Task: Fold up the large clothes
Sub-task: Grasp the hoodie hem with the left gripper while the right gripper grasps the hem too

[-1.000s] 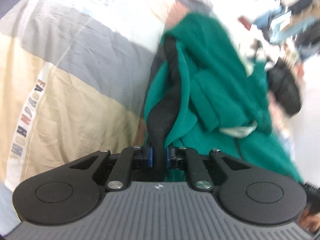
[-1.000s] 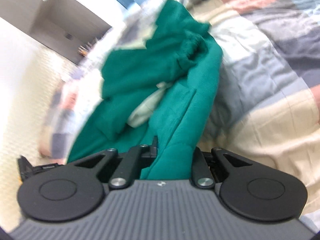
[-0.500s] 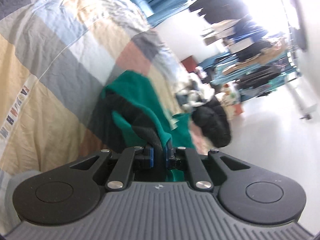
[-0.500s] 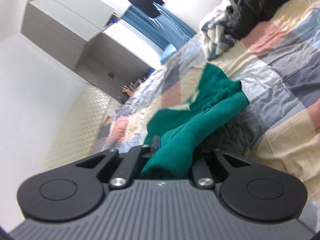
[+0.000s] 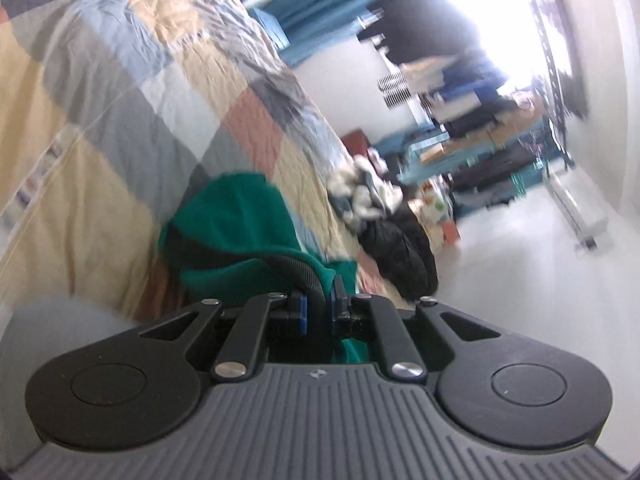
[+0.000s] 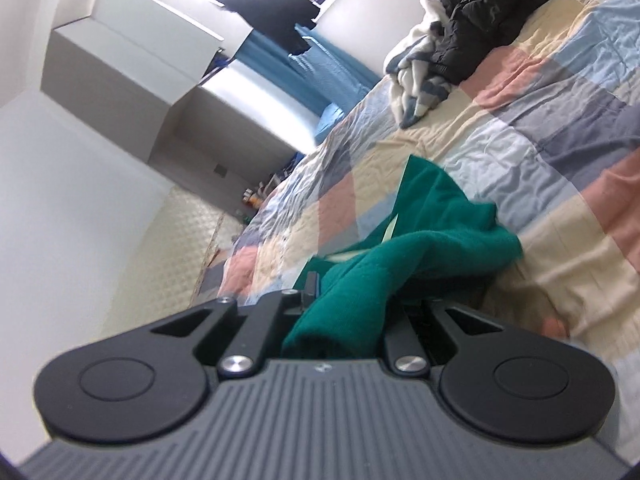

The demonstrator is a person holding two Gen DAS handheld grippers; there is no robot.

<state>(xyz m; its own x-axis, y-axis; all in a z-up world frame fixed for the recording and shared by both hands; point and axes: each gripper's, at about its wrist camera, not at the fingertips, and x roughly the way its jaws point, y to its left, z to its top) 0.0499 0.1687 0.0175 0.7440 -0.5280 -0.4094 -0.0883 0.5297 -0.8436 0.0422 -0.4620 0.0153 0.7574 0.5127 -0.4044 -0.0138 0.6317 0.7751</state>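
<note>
A green garment (image 5: 240,228) with a black trim band hangs bunched over the patchwork quilt (image 5: 100,128) of a bed. My left gripper (image 5: 318,300) is shut on the black-trimmed edge of it. In the right wrist view the same green garment (image 6: 420,240) trails from the jaws down onto the quilt (image 6: 520,128), with a pale inner lining showing. My right gripper (image 6: 352,304) is shut on a thick fold of the green cloth, which hides its right finger.
A black jacket (image 6: 492,8) and a white-and-blue crumpled cloth (image 6: 416,80) lie heaped at the far end of the bed. Beyond the bed's edge are a bare floor (image 5: 520,280), cluttered shelves (image 5: 480,128) and white cabinets (image 6: 120,60).
Both grippers have risen and tilted up with the green garment still held. The cloth now takes up less of each view and the room beyond the bed shows.
</note>
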